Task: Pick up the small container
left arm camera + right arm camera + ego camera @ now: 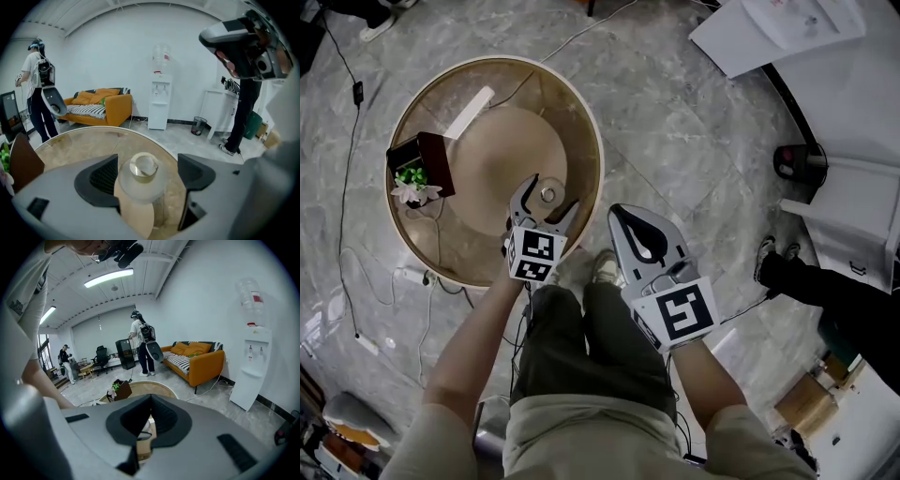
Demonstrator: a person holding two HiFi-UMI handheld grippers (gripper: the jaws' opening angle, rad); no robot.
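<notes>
The small container (547, 195) is a clear little jar with a pale round lid, standing near the front edge of the round wooden table (581, 122). My left gripper (543, 200) is open, with one jaw on each side of the jar. In the left gripper view the jar (142, 180) sits between the dark pads (104, 177), close to the left one and with a gap on the right. My right gripper (642, 234) is shut and holds nothing, hanging over the floor to the right of the table. Its jaws (150, 401) meet in front of the table's rim.
A dark red box with a small flowering plant (418, 167) stands at the table's left, and a white strip (469, 111) lies behind it. Cables run over the marble floor. A white desk (853, 103) and a person's dark-trousered leg (825, 286) are at right.
</notes>
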